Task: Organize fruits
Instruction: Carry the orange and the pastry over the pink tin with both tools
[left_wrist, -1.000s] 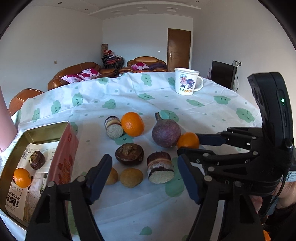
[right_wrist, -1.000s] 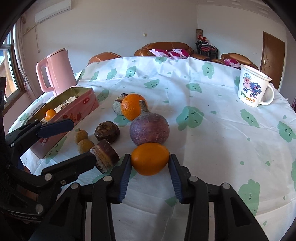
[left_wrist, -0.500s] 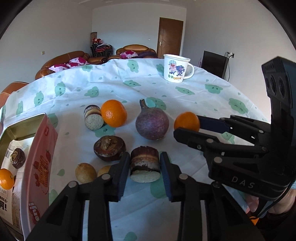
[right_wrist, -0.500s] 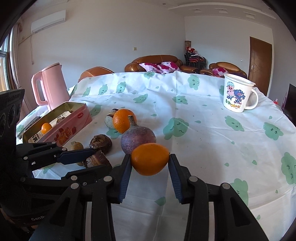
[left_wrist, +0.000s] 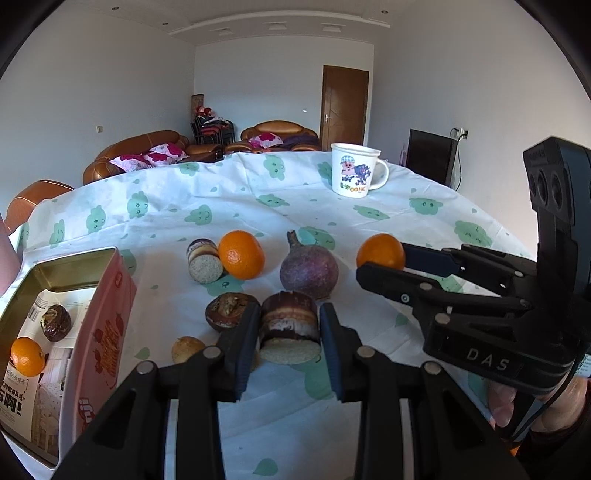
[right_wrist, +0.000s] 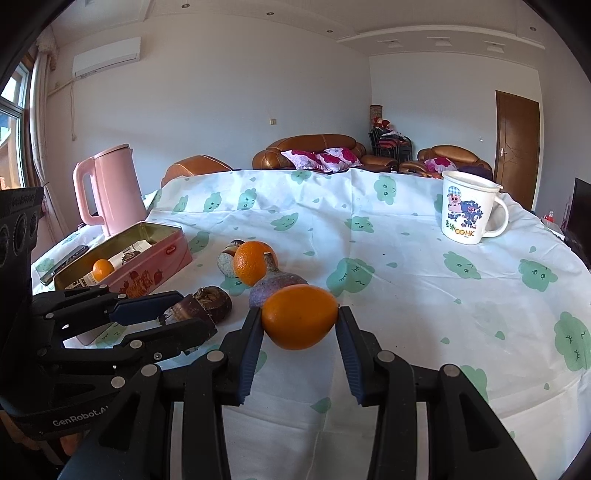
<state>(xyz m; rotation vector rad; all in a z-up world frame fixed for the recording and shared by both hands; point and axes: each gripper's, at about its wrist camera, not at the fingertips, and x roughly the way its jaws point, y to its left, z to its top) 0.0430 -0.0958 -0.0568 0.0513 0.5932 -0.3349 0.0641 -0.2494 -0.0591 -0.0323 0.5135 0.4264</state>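
My left gripper (left_wrist: 289, 341) is shut on a cut brown taro piece (left_wrist: 289, 328) and holds it above the cloth. My right gripper (right_wrist: 299, 338) is shut on an orange (right_wrist: 299, 316), lifted off the table; it also shows in the left wrist view (left_wrist: 380, 251). On the cloth lie another orange (left_wrist: 242, 254), a purple round fruit (left_wrist: 308, 271), a second cut piece (left_wrist: 204, 260), a brown chestnut-like fruit (left_wrist: 226, 310) and small tan fruits (left_wrist: 186, 349). The pink tin (left_wrist: 107, 314) at left holds an orange (left_wrist: 26, 356) and a brown fruit (left_wrist: 55, 322).
A white cartoon mug (left_wrist: 352, 174) stands at the far right of the table. A pink kettle (right_wrist: 110, 190) stands behind the tin. A dark phone-like object (right_wrist: 62, 260) lies left of the tin. Sofas are beyond the table's far edge.
My left gripper moved forward, closed on the cut brown piece and lifted it. My right gripper rose with the orange held in it.
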